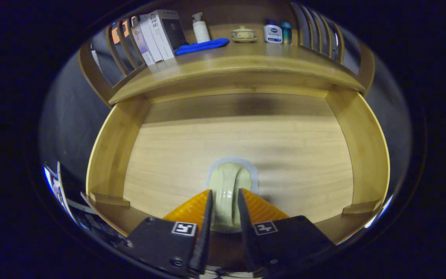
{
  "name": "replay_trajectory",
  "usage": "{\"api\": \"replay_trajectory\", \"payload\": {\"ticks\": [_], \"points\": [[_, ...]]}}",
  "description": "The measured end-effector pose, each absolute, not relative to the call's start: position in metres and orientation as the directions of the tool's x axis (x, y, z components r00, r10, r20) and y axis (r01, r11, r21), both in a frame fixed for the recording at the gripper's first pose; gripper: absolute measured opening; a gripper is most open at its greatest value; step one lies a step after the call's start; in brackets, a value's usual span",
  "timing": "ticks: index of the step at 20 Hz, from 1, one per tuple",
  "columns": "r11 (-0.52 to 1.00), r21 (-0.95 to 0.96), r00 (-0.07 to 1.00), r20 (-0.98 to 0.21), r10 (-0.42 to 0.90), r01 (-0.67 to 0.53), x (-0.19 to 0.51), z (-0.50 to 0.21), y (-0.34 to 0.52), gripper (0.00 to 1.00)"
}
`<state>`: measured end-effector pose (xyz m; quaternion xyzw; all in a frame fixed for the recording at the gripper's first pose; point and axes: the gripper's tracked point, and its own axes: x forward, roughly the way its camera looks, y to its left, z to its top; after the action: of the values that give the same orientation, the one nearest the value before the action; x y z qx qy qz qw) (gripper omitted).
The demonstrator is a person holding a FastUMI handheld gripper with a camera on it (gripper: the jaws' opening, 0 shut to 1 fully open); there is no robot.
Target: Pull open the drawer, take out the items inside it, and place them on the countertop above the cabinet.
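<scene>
Inside the open drawer (114,155), the gripper (225,201) has its fingers (206,217) clamped on a pale green cup (229,186).

A pale green cup (229,193) is seen between the closed-in tongs (224,211), whose two square tags (184,228) are marked in black and white. The drawer (238,155) is made of light honey-coloured wood with a fine straight grain, and the worktop (246,58) above it is of a slightly darker brown wood. On it are found a bright blue cloth (201,45), a white pump bottle (200,28), white and grey boxes (157,37), a cream lidded bowl (243,33), a white bottle with a dark blue cap (272,32) and a teal can (286,32).
</scene>
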<state>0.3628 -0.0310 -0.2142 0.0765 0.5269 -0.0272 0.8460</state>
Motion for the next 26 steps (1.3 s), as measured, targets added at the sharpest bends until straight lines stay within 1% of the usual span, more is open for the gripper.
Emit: {"api": "replay_trajectory", "payload": {"ticks": [3, 6, 8, 15, 22, 26], "points": [[0.986, 0.1, 0.447, -0.894, 0.032, 0.131, 0.363, -0.215, -0.03, 0.32], [0.982, 0.135, 0.482, -0.874, 0.057, 0.13, 0.367, -0.201, -0.028, 0.21], [0.977, 0.159, 0.504, -0.861, 0.067, 0.143, 0.369, -0.187, -0.029, 0.21], [0.975, 0.183, 0.558, -0.826, 0.081, 0.129, 0.377, -0.142, -0.037, 0.21], [0.973, 0.199, 0.637, -0.767, 0.078, 0.12, 0.407, -0.083, -0.041, 0.21], [0.971, 0.211, 0.701, -0.71, 0.074, 0.112, 0.426, -0.054, -0.039, 0.21]]}}
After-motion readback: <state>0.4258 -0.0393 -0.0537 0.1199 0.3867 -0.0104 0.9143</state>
